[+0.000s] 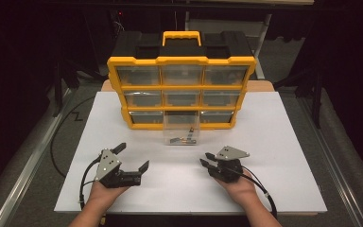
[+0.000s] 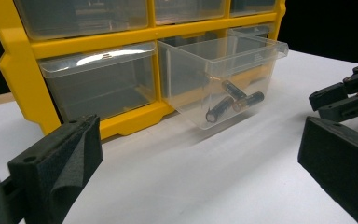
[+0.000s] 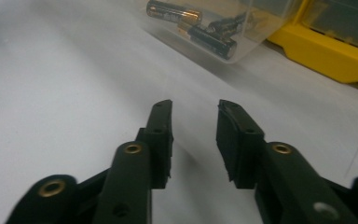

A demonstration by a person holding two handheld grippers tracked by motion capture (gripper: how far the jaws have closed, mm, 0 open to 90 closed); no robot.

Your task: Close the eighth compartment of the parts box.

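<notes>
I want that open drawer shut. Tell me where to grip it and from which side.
Take the drawer by its front lip, coming straight at it from the table side. It juts out of the bottom row of the cabinet, its front wall facing both open grippers, so either could push it in.

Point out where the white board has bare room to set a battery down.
Free: the white board left and right of the pulled-out drawer, and the strip between the left gripper and right gripper. Crowded: the back middle, where the yellow organizer stands and the drawer holds batteries.
</notes>
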